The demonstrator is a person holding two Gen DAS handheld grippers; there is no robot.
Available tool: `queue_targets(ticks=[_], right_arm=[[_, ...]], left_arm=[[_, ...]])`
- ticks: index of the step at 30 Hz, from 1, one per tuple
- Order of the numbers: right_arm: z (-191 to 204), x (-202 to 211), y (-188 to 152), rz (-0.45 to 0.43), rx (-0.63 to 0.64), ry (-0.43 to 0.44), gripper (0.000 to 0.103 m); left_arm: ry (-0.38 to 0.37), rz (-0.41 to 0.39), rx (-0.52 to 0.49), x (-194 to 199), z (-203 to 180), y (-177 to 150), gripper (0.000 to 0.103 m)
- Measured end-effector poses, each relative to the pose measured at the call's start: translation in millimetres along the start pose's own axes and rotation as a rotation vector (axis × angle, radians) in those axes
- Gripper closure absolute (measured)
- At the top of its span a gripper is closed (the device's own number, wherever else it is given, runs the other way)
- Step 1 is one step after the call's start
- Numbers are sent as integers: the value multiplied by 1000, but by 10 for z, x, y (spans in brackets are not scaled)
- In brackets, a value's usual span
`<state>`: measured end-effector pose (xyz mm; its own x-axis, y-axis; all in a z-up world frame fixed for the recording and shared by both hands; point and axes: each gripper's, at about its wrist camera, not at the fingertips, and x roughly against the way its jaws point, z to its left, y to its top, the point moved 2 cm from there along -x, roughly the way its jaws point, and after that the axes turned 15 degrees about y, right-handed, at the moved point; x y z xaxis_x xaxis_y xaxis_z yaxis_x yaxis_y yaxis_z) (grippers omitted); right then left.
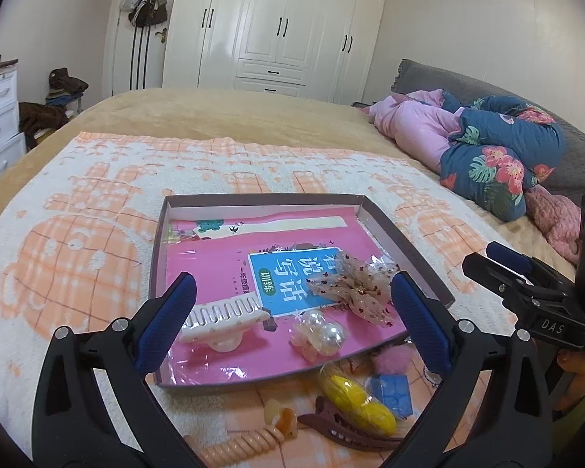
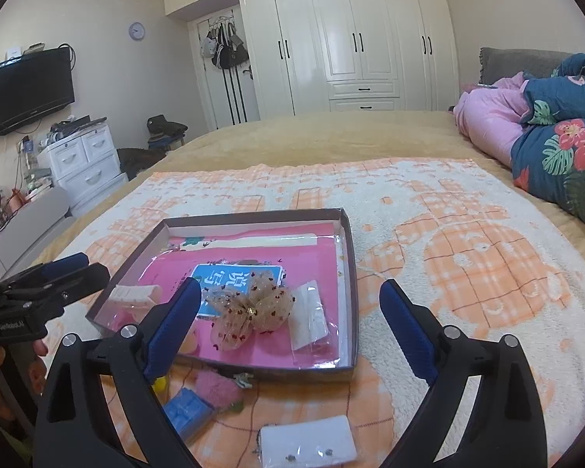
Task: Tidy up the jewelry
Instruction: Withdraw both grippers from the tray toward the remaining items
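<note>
A glossy cream panelled wardrobe [image 2: 355, 39] fills the far wall behind a tan-blanketed bed [image 2: 312, 136], a black wall-mounted television [image 2: 29, 89] at left

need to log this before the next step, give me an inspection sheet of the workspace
surface: orange-and-white blanket on a bed
job's things: shallow tray holding a sheer bow, white comb clip, pearl piece
clutter: yellow clip, brown clip, blue case, pink pompom, earring card outside the tray
grippers: left gripper open, empty; right gripper open, empty
cables: nothing seen
surroundings: wardrobe, television, folded quilts
</note>
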<state>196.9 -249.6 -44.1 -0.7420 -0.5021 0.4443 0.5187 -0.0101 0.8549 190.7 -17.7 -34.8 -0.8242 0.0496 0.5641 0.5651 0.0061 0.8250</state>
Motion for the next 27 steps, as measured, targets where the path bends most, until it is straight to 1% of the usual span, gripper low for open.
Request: queue_targets(ticks=[8,18,27], right_arm=[[123,131,-107,8,62,3,12],[306,253,-278,31,145,13,12],[441,277,-438,72,186,36,12]], left_arm=[[6,-7,-3,158,12,-86,12],[17,8,9,256,87,-197,12],[6,20,-5,319,39,-296,12]])
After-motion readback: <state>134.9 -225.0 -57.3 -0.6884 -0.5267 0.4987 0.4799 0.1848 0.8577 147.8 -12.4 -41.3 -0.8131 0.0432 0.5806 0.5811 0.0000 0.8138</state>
